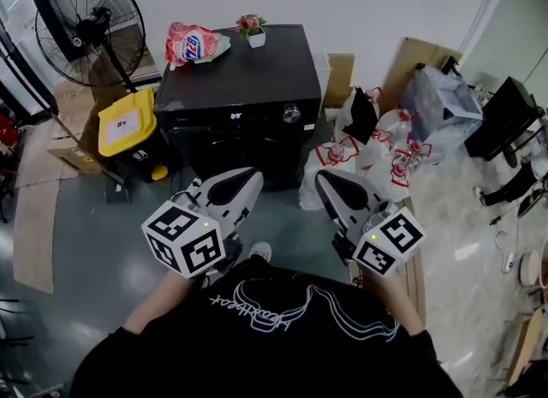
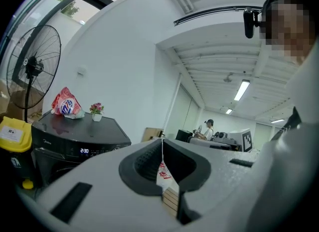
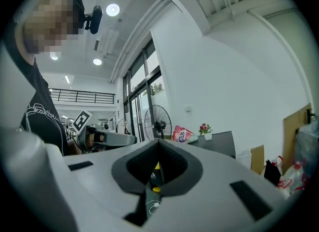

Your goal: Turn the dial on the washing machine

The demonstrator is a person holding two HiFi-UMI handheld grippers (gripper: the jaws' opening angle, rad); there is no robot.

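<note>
The dial (image 1: 292,114) sits at the right end of the black washing machine (image 1: 231,80) front panel. Both the left gripper (image 1: 251,177) and right gripper (image 1: 324,180) hang short of it, jaws together, nothing between them. On the machine's back edge a white pot (image 1: 255,40) holds pink flowers (image 1: 250,23), beside a detergent bag (image 1: 195,45). The yellow-lidded bin (image 1: 127,122) at the left is closed

I see the washing machine (image 1: 240,80) top as glossy black, its dial (image 1: 292,114) bright like chrome metal. My left tool (image 1: 247,181) and right tool (image 1: 329,182) look matt grey plastic, pads (image 2: 148,161) ribbed dark. The floor (image 1: 94,242) is smooth, faintly shiny.
</note>
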